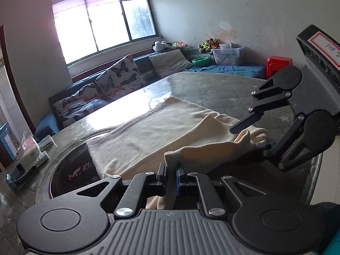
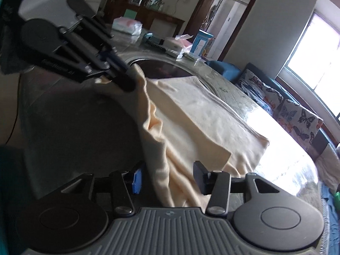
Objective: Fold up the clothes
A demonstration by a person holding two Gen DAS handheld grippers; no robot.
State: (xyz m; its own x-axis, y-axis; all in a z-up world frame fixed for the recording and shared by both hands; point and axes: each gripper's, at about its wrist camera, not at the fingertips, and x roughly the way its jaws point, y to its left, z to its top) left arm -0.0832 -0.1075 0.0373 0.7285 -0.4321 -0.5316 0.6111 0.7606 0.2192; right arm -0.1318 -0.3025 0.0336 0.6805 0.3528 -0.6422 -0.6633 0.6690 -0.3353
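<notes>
A cream garment (image 1: 148, 131) lies spread on a round table (image 1: 212, 89) with a grey quilted cover. Its near edge is lifted off the surface. My left gripper (image 1: 171, 173) is shut on a fold of that edge, and cloth hangs down between the jaws. The right wrist view shows the left gripper (image 2: 127, 80) at upper left, pinching the garment (image 2: 201, 123) at its raised corner. My right gripper (image 2: 167, 178) stands open around a hanging bunch of the cloth, with its pads apart from the fabric. In the left wrist view the right gripper (image 1: 248, 139) straddles the bunched end at right.
A black round hob plate (image 1: 70, 170) is set in the table, partly under the garment. A tissue box and small items (image 1: 31, 153) crowd the table's left edge. Behind are a sofa with butterfly cushions (image 1: 119, 74), a plastic bin (image 1: 227, 55) and a red stool (image 1: 278, 63).
</notes>
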